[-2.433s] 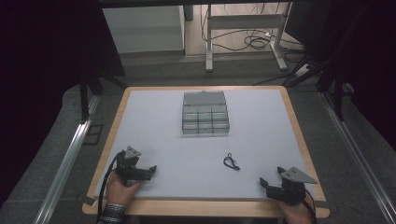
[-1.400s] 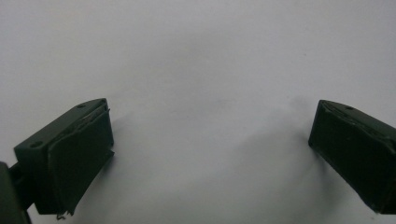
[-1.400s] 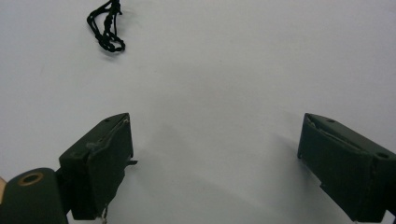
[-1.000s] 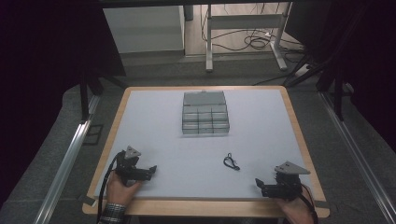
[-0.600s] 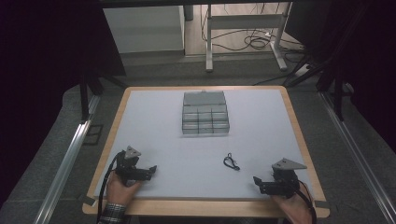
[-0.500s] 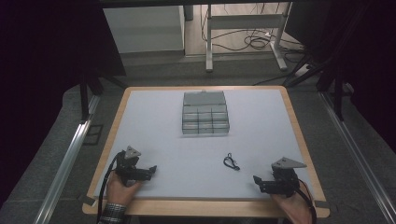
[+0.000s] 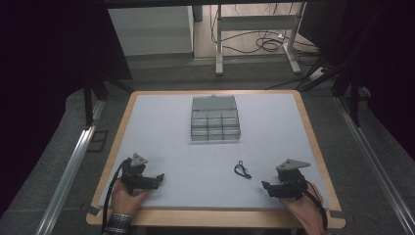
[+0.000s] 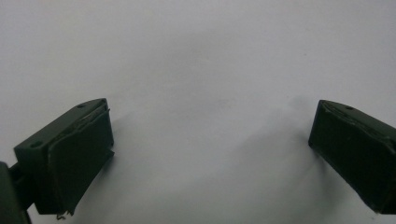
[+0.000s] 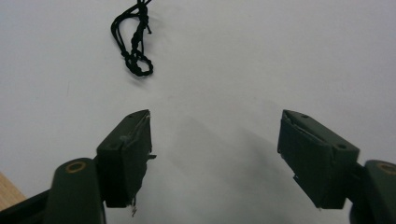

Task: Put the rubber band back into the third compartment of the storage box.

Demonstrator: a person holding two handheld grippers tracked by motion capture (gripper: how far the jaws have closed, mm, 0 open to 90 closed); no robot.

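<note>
We work at a pale grey table top with a wooden rim, in a dark room with bare floor and cables beyond its far edge. The thing in hand is a small black knotted cord, lying loose on the near half of the top, right of the middle; in the right gripper view the cord sits ahead of the jaws and off to their left, well clear of both pads. Our right gripper lies just beside it on the near right, pointing toward it. Its jaws have just been closing, yet a wide gap stays between them and nothing is in it. Farther out, a clear box of small compartments stands near the middle of the far half. Our left gripper rests at the near left, jaws spread wide over bare surface, holding nothing.

We judge this to be the approach, before any pick. The next move calls for swinging the right jaws left and forward until they straddle the cord, then lowering close to the top, since the cord is thin and flat.
</note>
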